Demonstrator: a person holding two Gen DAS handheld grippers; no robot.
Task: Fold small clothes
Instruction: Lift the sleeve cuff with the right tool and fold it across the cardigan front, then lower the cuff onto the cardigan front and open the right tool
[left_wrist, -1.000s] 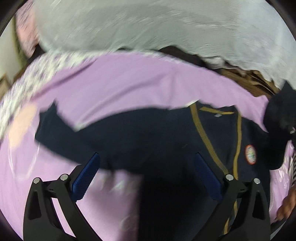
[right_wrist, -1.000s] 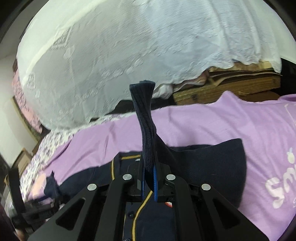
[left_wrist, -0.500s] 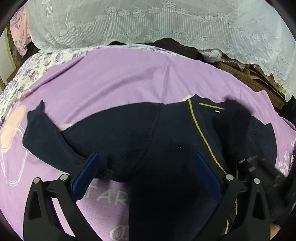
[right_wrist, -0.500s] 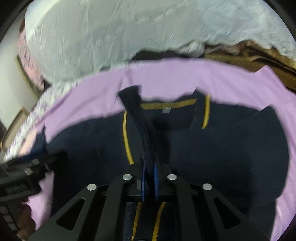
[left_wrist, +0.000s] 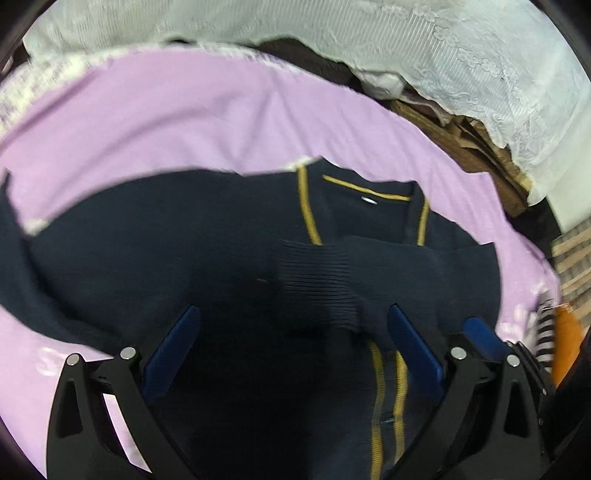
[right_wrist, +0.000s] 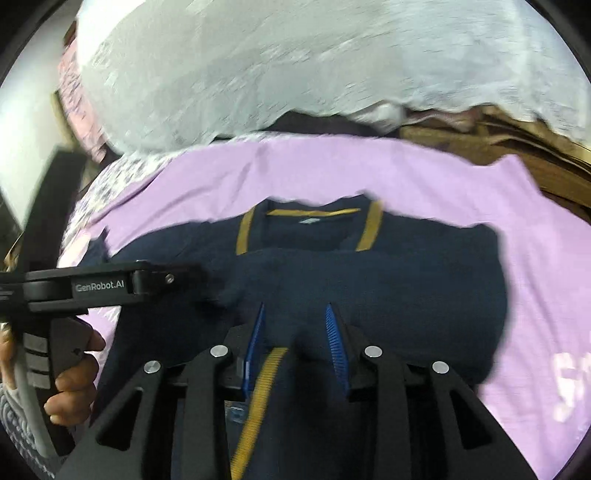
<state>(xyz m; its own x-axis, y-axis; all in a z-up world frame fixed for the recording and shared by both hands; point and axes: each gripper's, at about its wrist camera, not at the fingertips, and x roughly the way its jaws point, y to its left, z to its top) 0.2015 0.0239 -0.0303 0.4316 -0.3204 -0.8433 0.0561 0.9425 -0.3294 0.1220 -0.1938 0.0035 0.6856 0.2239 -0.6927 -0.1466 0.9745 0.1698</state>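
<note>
Nearest in the left wrist view, the left gripper (left_wrist: 291, 345) holds its blue-padded fingers (left_wrist: 171, 347) spread wide, with nothing between them; they hover over the dark body of a navy cardigan (left_wrist: 184, 266). In the right wrist view, the right gripper (right_wrist: 295, 345) has its fingers (right_wrist: 334, 343) parted, a narrower gap than on the left, and a hump of navy cloth rises between the pads; whether the pads touch it cannot be told through the blur.

The cardigan lies flat, front up, on a lilac sheet (left_wrist: 184, 122), its neck pointing away from both cameras. Mustard-yellow trim (left_wrist: 307, 206) runs down each side of the front opening and along the back of the neck, where a small pale label (left_wrist: 369, 200) sits. One sleeve (left_wrist: 369, 273) is laid across the chest below the neck, its ribbed cuff (left_wrist: 317, 291) resting near the middle of the garment and covering part of the yellow trim. The other sleeve (left_wrist: 14, 258) stretches out to the left edge of the left wrist view.

At the left side of the right wrist view, the left gripper's black body, lettered GenRobot.AI, reaches over the cardigan's left shoulder, with the person's left hand (right_wrist: 72, 384) wrapped round its handle.

Beyond the sheet, a white lace cloth (right_wrist: 295, 66) hangs across the back. Beneath its scalloped edge, brown layered material (right_wrist: 517, 155) shows on the right.
</note>
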